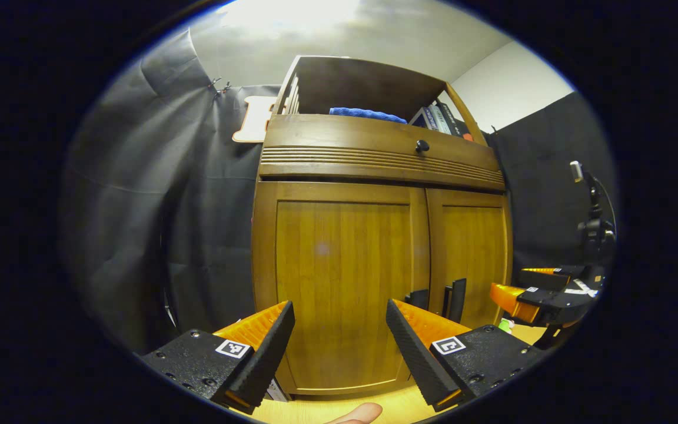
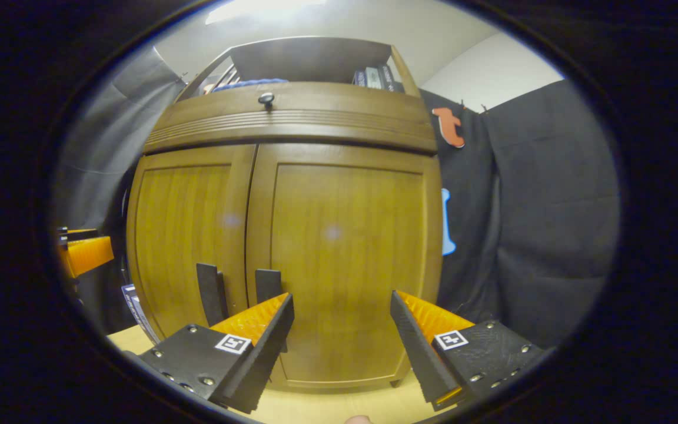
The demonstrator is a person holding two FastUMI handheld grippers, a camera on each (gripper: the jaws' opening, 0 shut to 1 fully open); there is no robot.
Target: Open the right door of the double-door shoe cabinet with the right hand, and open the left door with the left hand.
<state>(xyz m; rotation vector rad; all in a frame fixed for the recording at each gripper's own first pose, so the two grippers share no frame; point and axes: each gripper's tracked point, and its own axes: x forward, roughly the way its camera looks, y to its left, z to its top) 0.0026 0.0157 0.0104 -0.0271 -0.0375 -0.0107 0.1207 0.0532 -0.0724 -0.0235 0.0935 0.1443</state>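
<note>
Left gripper view: my left hand-held gripper stands wide open with nothing between its fingers, squared to the cabinet's left door. I judge I hold it spread so it can close round that door's handle, a dark upright bar just right of my right finger, beside the cabinet's centre seam. The right door's handle stands just across the seam.

In the right gripper view my right hand-held gripper is equally spread and empty before the right door, its handle just above my left finger.

Both doors are shut, flush with the cabinet, which stands on the pale worktop. Above the doors is a drawer with a knob, and beyond that a shelf holding a blue cloth and books.
</note>
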